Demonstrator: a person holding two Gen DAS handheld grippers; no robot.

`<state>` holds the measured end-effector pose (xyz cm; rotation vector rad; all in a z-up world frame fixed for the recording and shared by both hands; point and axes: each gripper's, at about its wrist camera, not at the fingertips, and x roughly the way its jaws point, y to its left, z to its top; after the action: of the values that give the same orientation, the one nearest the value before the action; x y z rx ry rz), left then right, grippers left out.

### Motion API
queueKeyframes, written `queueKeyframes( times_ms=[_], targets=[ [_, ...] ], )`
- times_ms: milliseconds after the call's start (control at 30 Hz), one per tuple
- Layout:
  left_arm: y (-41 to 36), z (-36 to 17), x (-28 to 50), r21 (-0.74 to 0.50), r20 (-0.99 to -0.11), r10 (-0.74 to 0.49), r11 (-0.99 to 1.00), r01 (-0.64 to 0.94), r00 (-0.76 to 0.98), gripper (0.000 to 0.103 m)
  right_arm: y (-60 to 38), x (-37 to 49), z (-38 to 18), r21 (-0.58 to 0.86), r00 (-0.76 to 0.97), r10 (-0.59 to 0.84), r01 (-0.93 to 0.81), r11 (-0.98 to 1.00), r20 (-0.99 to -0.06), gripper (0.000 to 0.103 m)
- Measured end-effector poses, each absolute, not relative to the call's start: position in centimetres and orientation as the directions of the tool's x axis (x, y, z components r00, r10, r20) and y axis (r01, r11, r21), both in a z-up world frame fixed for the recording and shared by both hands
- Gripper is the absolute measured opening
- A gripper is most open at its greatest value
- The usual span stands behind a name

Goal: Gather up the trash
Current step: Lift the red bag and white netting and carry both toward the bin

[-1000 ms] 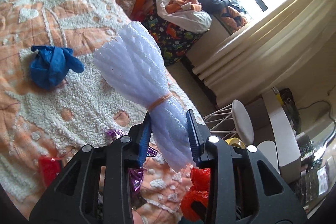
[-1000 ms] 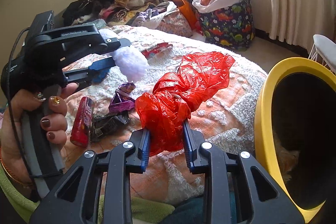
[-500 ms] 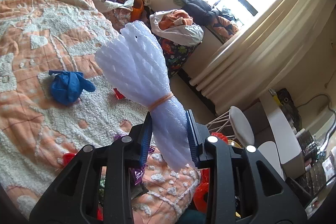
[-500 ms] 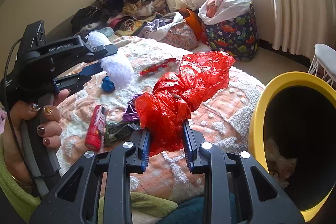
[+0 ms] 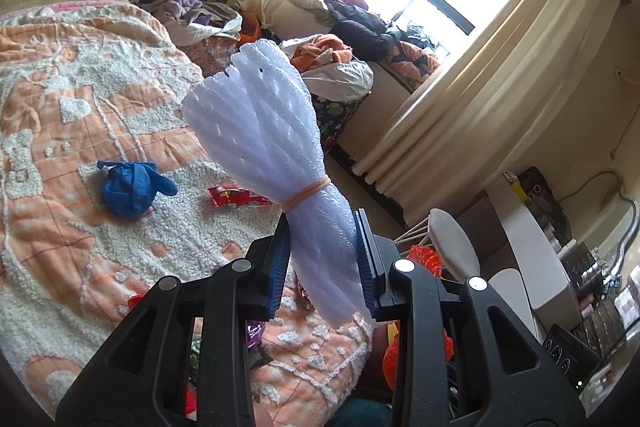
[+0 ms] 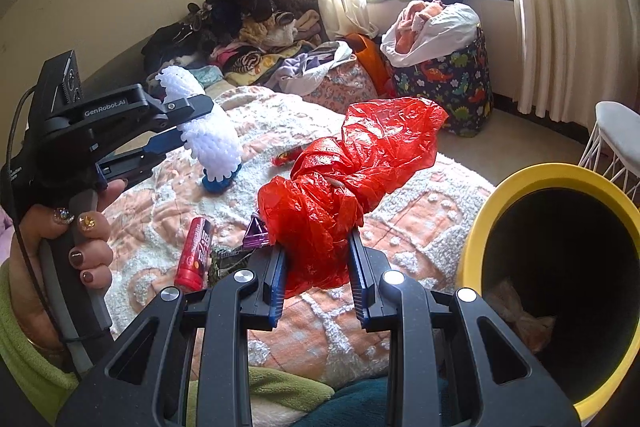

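My left gripper (image 5: 322, 263) is shut on a white foam net bundle (image 5: 276, 155) tied with an orange band, held above the bed. In the right wrist view the same left gripper (image 6: 182, 125) holds the white foam net bundle (image 6: 208, 135) at the left, in a person's hand (image 6: 76, 239). My right gripper (image 6: 316, 267) is shut on a crumpled red plastic bag (image 6: 344, 179). A yellow bin (image 6: 532, 183) with a dark inside stands at the right, close to the bag. On the bed lie a blue bag ball (image 5: 128, 187), a red wrapper (image 5: 236, 197), a red tube (image 6: 194, 253) and a purple wrapper (image 6: 256, 235).
The orange and white bedspread (image 5: 80, 115) fills the left. Piled clothes (image 6: 256, 27) lie at the bed's far side. A dinosaur-print bag (image 6: 452, 83) stuffed with laundry stands under the curtained window. A white wire stool (image 6: 616, 143) is behind the bin.
Both grippers have risen with their loads. The left wrist view now takes in more of the bed and the clothes pile, and the red wrapper has come into sight.
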<state>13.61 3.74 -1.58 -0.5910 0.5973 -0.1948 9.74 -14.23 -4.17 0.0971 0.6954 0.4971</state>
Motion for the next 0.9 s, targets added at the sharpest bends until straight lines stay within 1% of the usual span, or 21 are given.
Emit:
queueKeyframes(
  times_ms=[567,900],
  targets=[
    [-0.1,-1.0,13.3,-0.537,-0.476,-0.391,0.838,0.092,0.788,0.024,-17.2,9.4,-2.5,0.254,0.705,0.436,-0.354,0.900,-0.560,0.026],
    [-2.7,-1.0,13.2,-0.503,-0.490,-0.425,0.851,0.151,0.761,0.024,-20.3,9.7,-1.9,0.275,0.737,0.401,-0.295,0.915,-0.543,0.026]
  ],
)
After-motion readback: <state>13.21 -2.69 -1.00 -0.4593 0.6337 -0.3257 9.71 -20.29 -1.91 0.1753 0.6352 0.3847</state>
